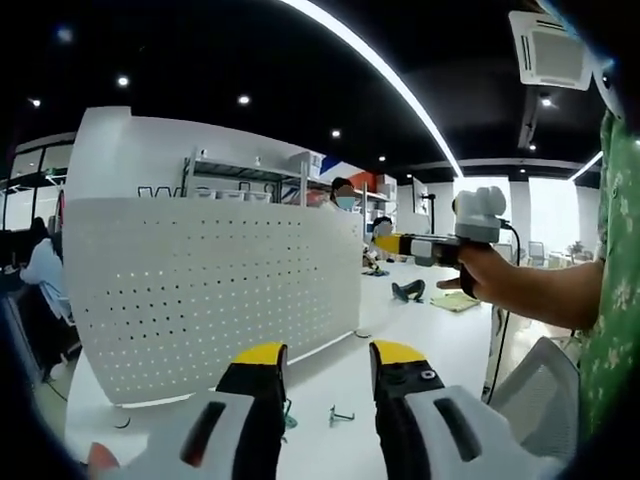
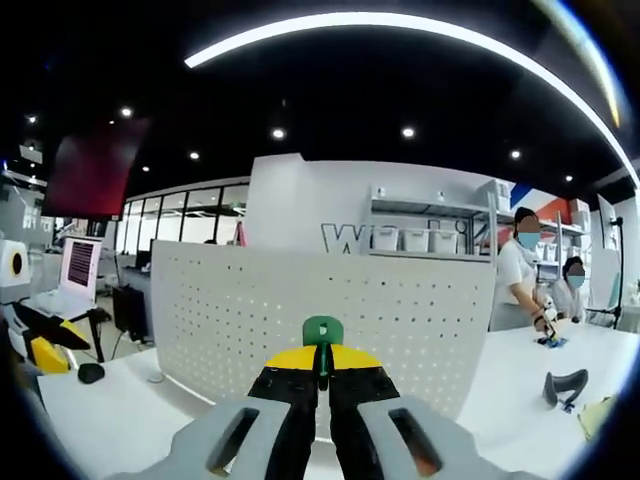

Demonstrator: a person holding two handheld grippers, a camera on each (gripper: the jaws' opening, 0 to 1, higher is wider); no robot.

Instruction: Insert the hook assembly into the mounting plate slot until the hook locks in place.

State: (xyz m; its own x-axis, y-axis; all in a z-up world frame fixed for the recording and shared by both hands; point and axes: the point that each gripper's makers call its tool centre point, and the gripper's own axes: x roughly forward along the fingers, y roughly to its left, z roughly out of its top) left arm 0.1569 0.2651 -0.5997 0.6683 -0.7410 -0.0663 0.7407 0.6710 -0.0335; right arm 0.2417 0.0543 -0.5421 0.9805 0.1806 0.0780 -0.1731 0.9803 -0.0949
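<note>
The mounting plate, a white perforated board (image 1: 200, 290), stands upright on the white table (image 1: 430, 340). My left gripper (image 1: 330, 355) is open in front of it with nothing between its yellow-tipped fingers. A small metal hook (image 1: 342, 415) lies on the table between the jaws, with a green piece (image 1: 289, 418) beside it. A hand holds my right gripper (image 1: 384, 243) up at the right, past the board's end. In the right gripper view, the right gripper (image 2: 322, 358) is shut on a green hook assembly (image 2: 322, 331), facing the board (image 2: 400, 310) from a short distance.
A black object (image 2: 563, 386) and a yellowish item (image 1: 455, 300) lie on the table to the right. Two people (image 2: 517, 270) work at a far bench beside shelving (image 1: 250, 175). A monitor (image 2: 78, 264) and the left gripper (image 2: 40, 345) sit at the left. A chair back (image 1: 535, 385) is close on the right.
</note>
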